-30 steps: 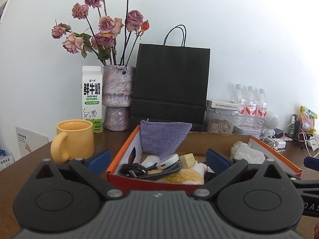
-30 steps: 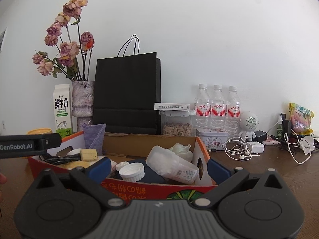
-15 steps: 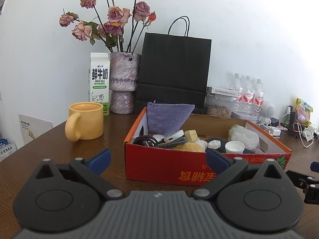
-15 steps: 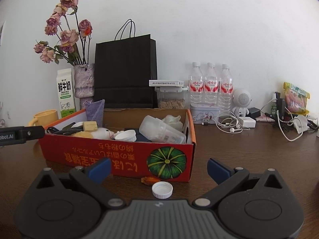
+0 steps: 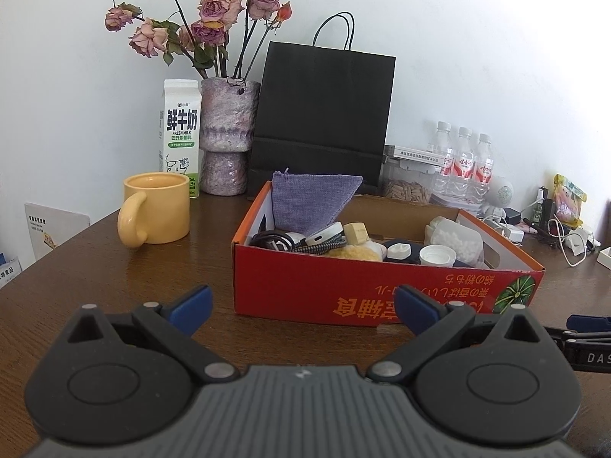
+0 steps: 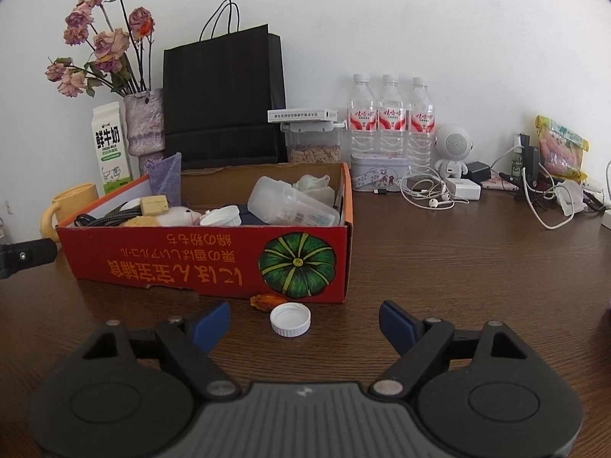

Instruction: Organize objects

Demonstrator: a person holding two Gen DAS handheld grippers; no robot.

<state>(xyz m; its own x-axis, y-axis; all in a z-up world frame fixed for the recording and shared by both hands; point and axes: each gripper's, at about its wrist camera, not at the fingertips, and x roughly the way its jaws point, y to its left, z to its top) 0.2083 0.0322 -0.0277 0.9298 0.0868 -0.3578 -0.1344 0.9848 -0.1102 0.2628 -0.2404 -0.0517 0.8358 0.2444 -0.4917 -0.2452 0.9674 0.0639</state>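
A red cardboard box [image 5: 343, 286] [image 6: 191, 263] stands on the brown table, holding a purple cloth pouch [image 5: 313, 202], cables, a small wooden block [image 5: 356, 232], white lids and a clear plastic bottle [image 6: 290, 202]. A loose white cap [image 6: 290, 319] and a small orange scrap [image 6: 267, 300] lie on the table just in front of the box. My left gripper [image 5: 303, 307] is open and empty, short of the box's front left. My right gripper [image 6: 305, 322] is open and empty, with the cap between its fingertips' line and the box.
A yellow mug [image 5: 156, 210], milk carton [image 5: 179, 137], vase of dried roses [image 5: 225, 133] and black paper bag [image 5: 320, 114] stand behind the box. Three water bottles [image 6: 389, 118], a tin, earphones, a small speaker [image 6: 452, 149] and chargers fill the back right.
Both grippers have pulled back from over the box toward the near table edge. The box now lies ahead of them, and the white cap has come into the right wrist view.
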